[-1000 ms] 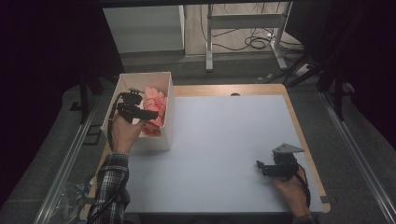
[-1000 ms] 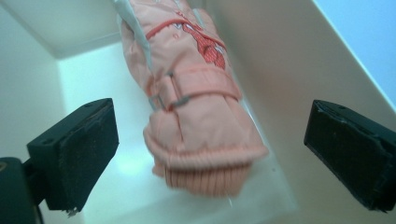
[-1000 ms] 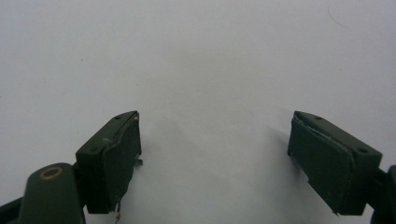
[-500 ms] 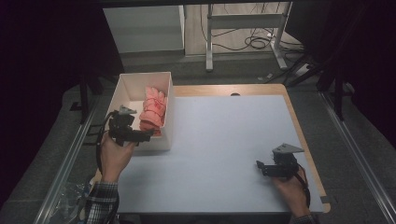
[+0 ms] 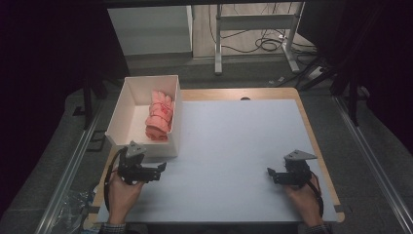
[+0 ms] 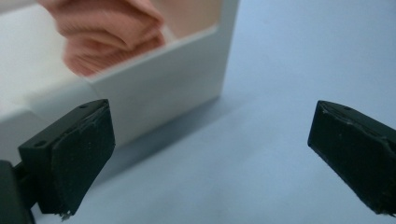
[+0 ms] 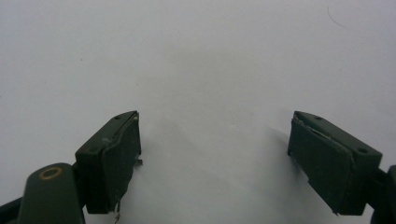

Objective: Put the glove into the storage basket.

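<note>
Both black two-jaw grippers, left (image 5: 158, 170) and right (image 5: 272, 174), rest low near the person's edge of the pale blue table mat (image 5: 234, 146), jaws wide apart and empty, apparently parked, while the folded pink cloth (image 5: 159, 116) lies inside the open white box (image 5: 119, 117)

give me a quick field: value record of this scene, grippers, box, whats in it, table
left gripper: open, holding nothing, low over the table just in front of the box's near wall
right gripper: open, holding nothing, at the near right part of the table
box: white, open-topped, at the table's left edge
box contents: pink folded cloth lying against the right wall
table: pale mat over a wooden top, bare between the grippers
hands: one on each gripper, coming in from the near edge
</note>
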